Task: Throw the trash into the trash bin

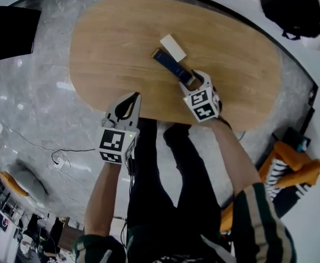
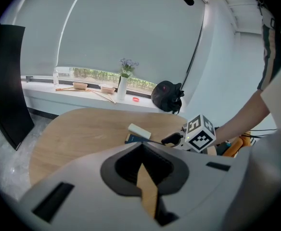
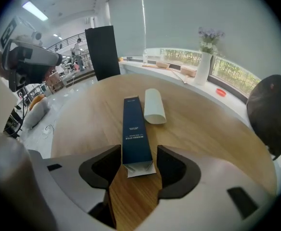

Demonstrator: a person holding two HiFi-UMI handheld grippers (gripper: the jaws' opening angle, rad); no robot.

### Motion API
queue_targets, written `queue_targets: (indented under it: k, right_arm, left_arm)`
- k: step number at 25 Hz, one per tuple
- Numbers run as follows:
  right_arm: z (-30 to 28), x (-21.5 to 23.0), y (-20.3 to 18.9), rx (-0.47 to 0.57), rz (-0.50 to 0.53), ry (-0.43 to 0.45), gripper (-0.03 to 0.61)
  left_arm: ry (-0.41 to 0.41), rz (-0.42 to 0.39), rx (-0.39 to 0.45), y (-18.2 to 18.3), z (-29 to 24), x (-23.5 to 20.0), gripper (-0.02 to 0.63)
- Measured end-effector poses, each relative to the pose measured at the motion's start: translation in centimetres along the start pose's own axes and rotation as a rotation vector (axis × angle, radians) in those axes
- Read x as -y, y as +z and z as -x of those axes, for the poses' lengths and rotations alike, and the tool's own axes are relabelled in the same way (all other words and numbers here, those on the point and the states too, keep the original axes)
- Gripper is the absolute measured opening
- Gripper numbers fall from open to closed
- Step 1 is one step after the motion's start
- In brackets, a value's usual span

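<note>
Navy oblong carton (image 3: 134,128) on wooden table (image 3: 83,110)

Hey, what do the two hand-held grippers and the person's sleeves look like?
Both the left hand-held gripper and right hand-held gripper are pale grey with dark inner pads, each carrying a white cube with black square markers. The sleeves are dark green with pale stripes.

Oval wooden table (image 1: 121,48), grey marble floor (image 1: 34,108)

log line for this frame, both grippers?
right hand-held gripper: open, straddling dark blue box end | left hand-held gripper: shut, empty | white item: on table
</note>
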State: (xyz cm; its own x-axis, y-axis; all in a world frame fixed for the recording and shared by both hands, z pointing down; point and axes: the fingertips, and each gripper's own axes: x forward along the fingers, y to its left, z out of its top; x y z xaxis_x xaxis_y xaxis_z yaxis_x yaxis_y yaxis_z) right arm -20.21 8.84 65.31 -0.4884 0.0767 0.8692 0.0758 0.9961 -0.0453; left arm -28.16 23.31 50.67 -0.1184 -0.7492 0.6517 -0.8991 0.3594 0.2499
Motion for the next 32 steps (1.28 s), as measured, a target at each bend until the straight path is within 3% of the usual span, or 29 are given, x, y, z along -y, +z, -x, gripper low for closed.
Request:
queue_targets:
  k: [9, 16, 23, 32]
  right_arm:
    - [-0.2, -0.3, -0.7, -0.016, -0.029, 0.039, 0.186]
    - [2.1, -0.7, 0.7, 0.057, -0.093, 0.024, 0.184]
    - [6.1, 0.7, 0.0, 0.117, -0.199, -0.039, 0.184]
    - [12.3, 4.4, -4.5, 0.188, -0.386, -0.183, 0.183]
  left_arm:
    - [0.002, -0.002, -0.025, -0.3, -0.1, -1.2, -0.002]
    - [-0.031, -0.044, -0.041, 0.5, 0.1, -0.9, -0.002]
    - [-0.106, -0.116, -0.049, 2.5, -1.1, 2.0, -0.002]
    - [-0.264, -0.23, -0.074, 4.8, -5.3, 8.7, -0.002]
